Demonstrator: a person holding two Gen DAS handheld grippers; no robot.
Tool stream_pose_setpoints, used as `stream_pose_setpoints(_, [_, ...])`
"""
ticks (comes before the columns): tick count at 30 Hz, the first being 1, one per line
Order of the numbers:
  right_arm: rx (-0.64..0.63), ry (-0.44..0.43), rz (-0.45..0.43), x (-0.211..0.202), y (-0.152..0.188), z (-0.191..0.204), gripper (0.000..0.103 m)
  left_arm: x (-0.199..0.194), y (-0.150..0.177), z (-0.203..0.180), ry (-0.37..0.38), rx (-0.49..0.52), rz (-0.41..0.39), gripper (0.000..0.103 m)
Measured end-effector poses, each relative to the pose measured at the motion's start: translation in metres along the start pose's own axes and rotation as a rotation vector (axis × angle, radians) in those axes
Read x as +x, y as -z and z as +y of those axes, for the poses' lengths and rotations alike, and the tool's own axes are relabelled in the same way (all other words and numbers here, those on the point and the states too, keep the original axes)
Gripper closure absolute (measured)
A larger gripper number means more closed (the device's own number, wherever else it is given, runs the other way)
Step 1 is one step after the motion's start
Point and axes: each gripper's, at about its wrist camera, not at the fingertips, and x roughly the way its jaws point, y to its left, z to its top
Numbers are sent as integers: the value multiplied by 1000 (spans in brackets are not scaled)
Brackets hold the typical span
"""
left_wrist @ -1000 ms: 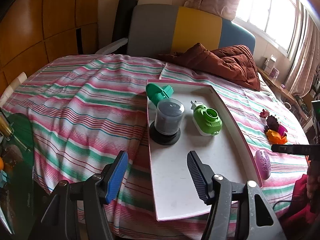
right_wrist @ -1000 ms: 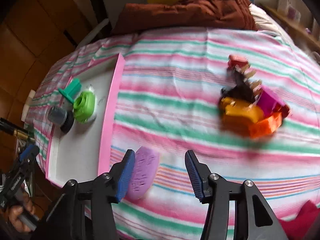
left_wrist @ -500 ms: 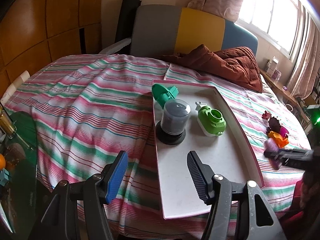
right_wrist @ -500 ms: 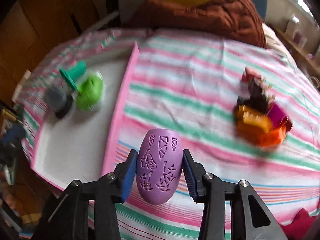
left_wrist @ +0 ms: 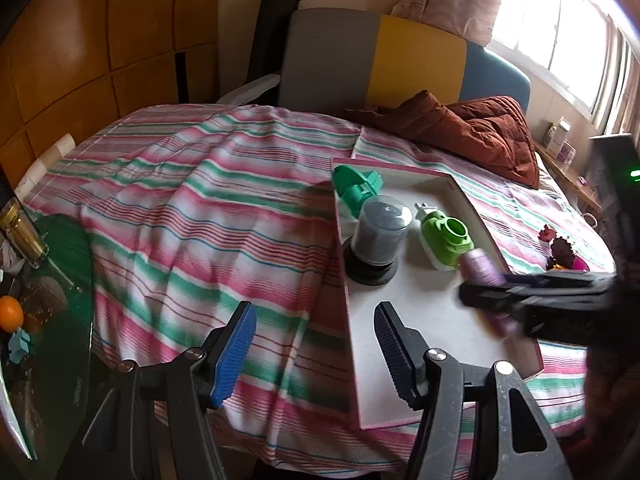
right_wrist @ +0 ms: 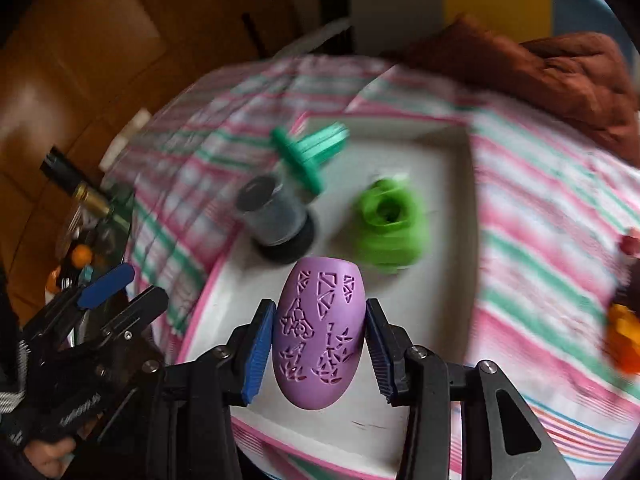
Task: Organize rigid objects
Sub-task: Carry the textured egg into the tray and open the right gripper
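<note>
My right gripper is shut on a purple egg-shaped piece with cut-out patterns and holds it above the white, pink-rimmed tray. In the left wrist view the purple piece and right gripper hang over the tray's right side. On the tray stand a grey domed cylinder on a black base, a lime green piece and a teal green piece. My left gripper is open and empty at the tray's near left edge.
The tray lies on a pink, green and white striped cloth. A heap of orange, magenta and dark pieces lies right of the tray. A rust-brown blanket is behind. A green glass side table with a bottle and an orange stands left.
My right gripper closed on the purple piece, lifted it off the cloth and carried it left over the tray. The left gripper has barely moved and stays open.
</note>
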Motion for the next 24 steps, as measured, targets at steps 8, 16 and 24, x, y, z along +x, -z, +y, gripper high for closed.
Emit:
stream_pose_setpoints(8, [28, -13, 48, 53, -21, 24, 59, 3, 2, 11, -14, -25, 15, 41])
stream_pose_setpoints(16, [34, -25, 21, 60, -29, 29, 58, 4, 2, 18, -21, -43, 16, 41])
stream_pose_setpoints(24, [-14, -28, -65, 20, -19, 30, 48, -2, -1, 11, -16, -28, 0, 41])
